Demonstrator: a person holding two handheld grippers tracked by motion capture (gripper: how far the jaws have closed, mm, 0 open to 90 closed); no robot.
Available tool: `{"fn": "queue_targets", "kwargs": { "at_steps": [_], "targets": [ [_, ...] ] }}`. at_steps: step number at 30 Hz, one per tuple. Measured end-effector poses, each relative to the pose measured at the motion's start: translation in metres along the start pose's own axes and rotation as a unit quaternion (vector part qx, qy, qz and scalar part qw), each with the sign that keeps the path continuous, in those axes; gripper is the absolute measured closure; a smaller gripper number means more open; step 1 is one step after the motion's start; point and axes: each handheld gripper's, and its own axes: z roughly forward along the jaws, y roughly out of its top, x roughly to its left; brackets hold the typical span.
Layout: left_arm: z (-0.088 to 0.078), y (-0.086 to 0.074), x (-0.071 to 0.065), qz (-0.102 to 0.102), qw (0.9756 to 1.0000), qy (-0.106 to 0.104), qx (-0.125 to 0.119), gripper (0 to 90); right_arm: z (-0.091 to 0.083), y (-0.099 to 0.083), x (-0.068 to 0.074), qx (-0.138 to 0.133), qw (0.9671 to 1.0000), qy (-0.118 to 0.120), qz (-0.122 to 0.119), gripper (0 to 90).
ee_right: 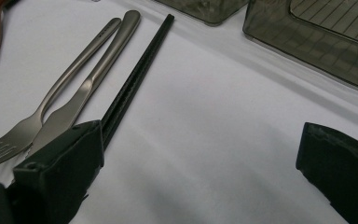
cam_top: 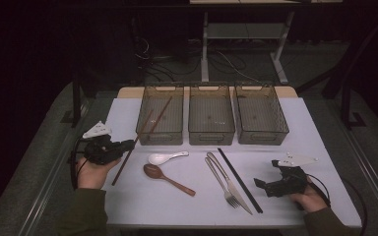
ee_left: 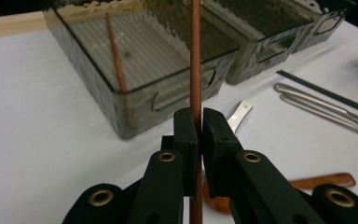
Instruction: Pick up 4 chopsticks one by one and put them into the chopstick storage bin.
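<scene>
My left gripper (cam_top: 127,146) is at the left of the white table, shut on a brown chopstick (cam_top: 123,164) that slants up toward the left bin (cam_top: 160,138). In the left gripper view the left gripper's (ee_left: 200,126) pads pinch this chopstick (ee_left: 196,65), which stands upright in front of the left bin (ee_left: 135,100). A second brown chopstick (ee_left: 116,56) lies inside that bin. My right gripper (cam_top: 262,185) rests at the right front, open. The right gripper (ee_right: 200,163) has bare table between its jaws, and a pair of black chopsticks (ee_right: 135,79) passes beside one jaw.
Three clear grey bins (cam_top: 211,118) line the back of the table. A white spoon (cam_top: 165,157), a wooden spoon (cam_top: 170,180), a fork (cam_top: 221,179), a knife (cam_top: 234,187) and the black chopsticks (cam_top: 239,179) lie in the middle. The table's front edge runs just below both hands.
</scene>
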Motion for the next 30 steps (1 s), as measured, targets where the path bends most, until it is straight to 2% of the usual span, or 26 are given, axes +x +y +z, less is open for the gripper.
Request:
{"fn": "queue_targets", "kwargs": {
  "at_steps": [15, 17, 18, 19, 30],
  "targets": [
    [0.023, 0.049, 0.001, 0.016, 0.9997, -0.011, -0.015, 84.1, 0.000, 0.000, 0.000, 0.001, 1.0000, 0.001, 0.002, 0.6],
    [0.027, 0.056, 0.002, 0.018, 0.9997, -0.011, -0.015, 84.1, 0.000, 0.000, 0.000, 0.002, 1.0000, 0.001, 0.003, 0.6],
    [0.029, 0.060, 0.002, 0.019, 0.9996, -0.011, -0.016, 84.0, 0.000, 0.000, -0.001, -0.003, 1.0000, -0.001, -0.004, 0.6],
    [0.031, 0.063, 0.002, 0.020, 0.9996, -0.011, -0.015, 84.0, 0.000, 0.000, 0.000, 0.002, 1.0000, 0.001, 0.004, 0.6],
    [0.057, 0.103, 0.008, 0.024, 0.9992, -0.013, -0.029, 84.0, -0.001, 0.000, 0.000, -0.002, 1.0000, 0.000, 0.003, 0.6]
  ]
}}
